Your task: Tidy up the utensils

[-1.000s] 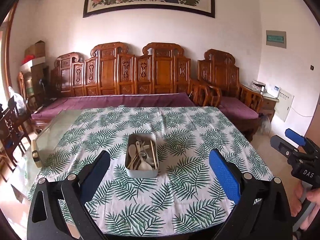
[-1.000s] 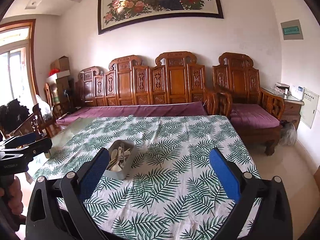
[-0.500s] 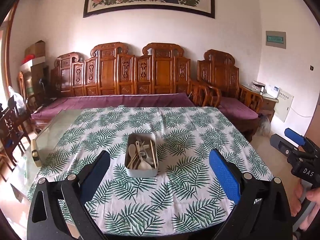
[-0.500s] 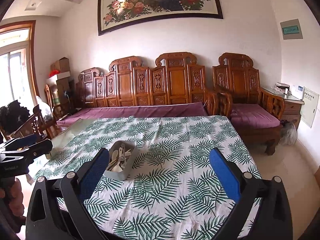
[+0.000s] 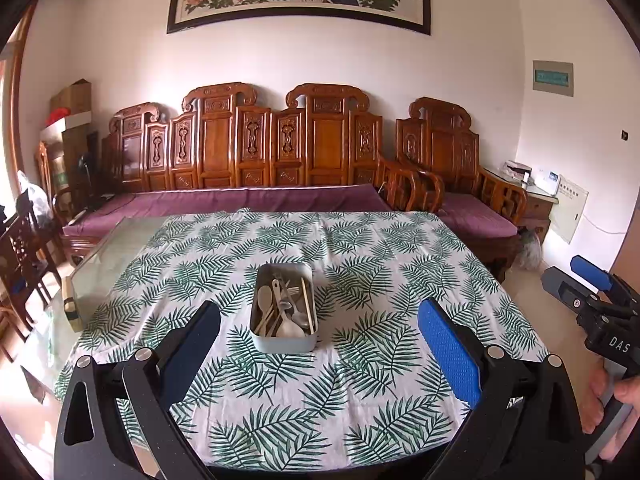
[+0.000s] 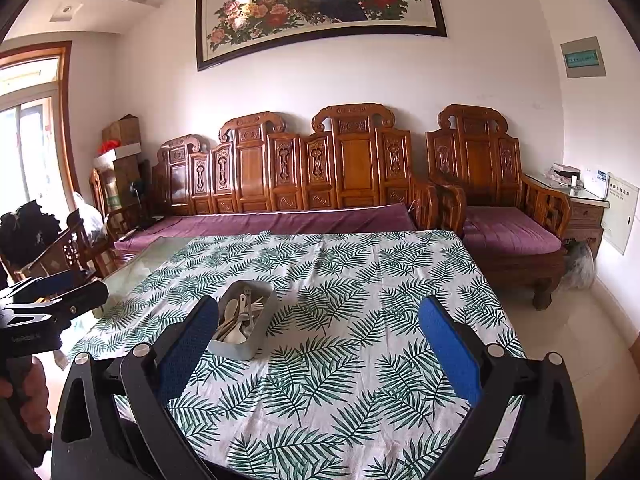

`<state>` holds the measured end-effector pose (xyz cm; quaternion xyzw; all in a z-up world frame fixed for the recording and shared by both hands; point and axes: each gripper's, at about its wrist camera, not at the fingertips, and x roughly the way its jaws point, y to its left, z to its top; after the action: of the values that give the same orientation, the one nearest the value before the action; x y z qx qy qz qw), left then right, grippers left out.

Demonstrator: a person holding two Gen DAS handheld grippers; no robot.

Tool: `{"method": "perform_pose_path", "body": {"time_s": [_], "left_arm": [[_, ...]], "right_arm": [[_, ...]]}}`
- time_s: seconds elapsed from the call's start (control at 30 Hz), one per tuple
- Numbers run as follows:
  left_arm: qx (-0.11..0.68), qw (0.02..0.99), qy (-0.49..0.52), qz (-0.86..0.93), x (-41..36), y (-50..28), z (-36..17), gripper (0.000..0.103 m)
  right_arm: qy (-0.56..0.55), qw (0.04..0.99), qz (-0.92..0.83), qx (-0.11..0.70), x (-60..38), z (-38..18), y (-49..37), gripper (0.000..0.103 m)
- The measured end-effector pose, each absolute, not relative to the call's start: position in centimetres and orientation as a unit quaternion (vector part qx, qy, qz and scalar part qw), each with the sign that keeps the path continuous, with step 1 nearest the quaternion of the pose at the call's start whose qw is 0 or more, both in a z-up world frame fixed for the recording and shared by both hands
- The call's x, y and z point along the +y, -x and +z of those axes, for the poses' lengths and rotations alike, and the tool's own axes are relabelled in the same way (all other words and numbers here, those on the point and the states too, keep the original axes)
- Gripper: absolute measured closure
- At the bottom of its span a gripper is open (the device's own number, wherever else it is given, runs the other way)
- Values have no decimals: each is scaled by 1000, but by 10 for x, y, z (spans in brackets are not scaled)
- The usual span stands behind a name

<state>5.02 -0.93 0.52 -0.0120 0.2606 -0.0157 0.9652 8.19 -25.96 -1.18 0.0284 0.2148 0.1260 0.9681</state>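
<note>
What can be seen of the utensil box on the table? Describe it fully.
The utensil box is a pale grey rectangular container with rounded corners and no lid, looking like metal or plastic. It sits flat on the leaf-print tablecloth, its long side running away from the cameras. Inside lie jumbled pale spoons and thin chopsticks. Neither hand-held gripper touches it.

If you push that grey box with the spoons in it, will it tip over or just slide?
Probably slide: the grey box looks low and wide, sitting flat on the leaf-print tablecloth. The cloth might bunch up and drag along with it. The loose spoons inside would likely shift and rattle.
</note>
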Motion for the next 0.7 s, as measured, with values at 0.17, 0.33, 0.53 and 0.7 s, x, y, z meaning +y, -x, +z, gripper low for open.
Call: {"method": "perform_pose_path", "body": {"time_s": [0.17,0.33,0.53,0.7], "left_arm": [[259,966,11,-16,-10,-49,6,7],[255,967,12,-15,-11,-47,6,7],[254,967,10,-16,-11,-46,6,7],[254,967,10,-16,-13,-45,6,7]], "right_arm": [[-28,968,126,214,-259,-12,-82,2],[-28,968,126,214,-259,-12,-82,2],[-29,968,127,215,-259,-12,-82,2],[-29,968,128,215,-258,-11,-81,2]]}}
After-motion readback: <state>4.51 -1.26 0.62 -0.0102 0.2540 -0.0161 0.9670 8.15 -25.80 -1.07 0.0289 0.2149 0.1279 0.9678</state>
